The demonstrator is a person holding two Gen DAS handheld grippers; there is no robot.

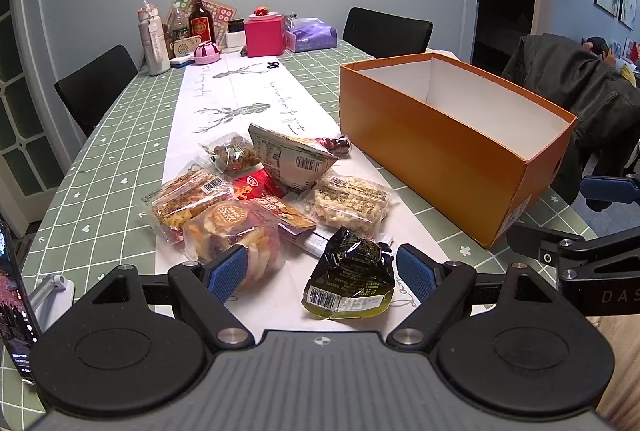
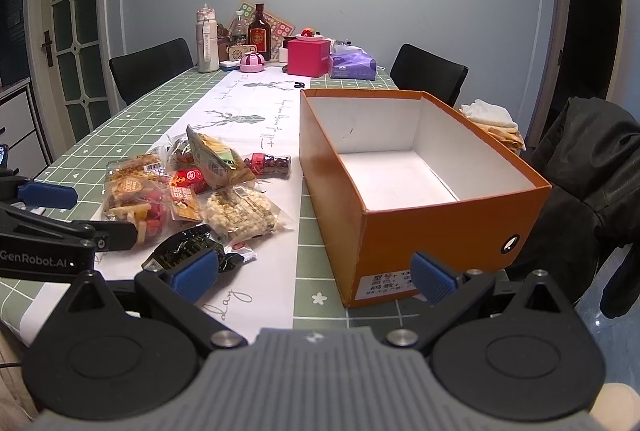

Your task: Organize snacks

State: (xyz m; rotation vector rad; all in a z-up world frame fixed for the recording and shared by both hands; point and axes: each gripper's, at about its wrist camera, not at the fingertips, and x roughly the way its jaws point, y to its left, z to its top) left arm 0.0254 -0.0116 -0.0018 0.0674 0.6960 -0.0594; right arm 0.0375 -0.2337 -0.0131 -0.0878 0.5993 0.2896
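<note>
Table [image 1: 120, 135] with green checked cloth, holding orange cardboard box [image 2: 440, 231], open on top and bare inside, at the right. Pile of snack packs [image 1: 256, 199] just left of box on white runner, black and green pack [image 1: 348, 271] nearest. Left gripper [image 1: 320, 273] spread wide around that black pack, not touching; right gripper [image 2: 316, 277] spread wide near box corner, holding nothing.

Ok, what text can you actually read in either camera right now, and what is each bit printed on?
"GenRobot.AI": on the left gripper body, seen from the right wrist.
"DAS", cut off: on the right gripper body, seen from the left wrist.
"Burn calories": down the white bottle.
Orange box end label: Chinese characters and digits, partly hidden, unreadable.
Snack packets: barcodes and print too small.
Table runner script: illegible.
</note>
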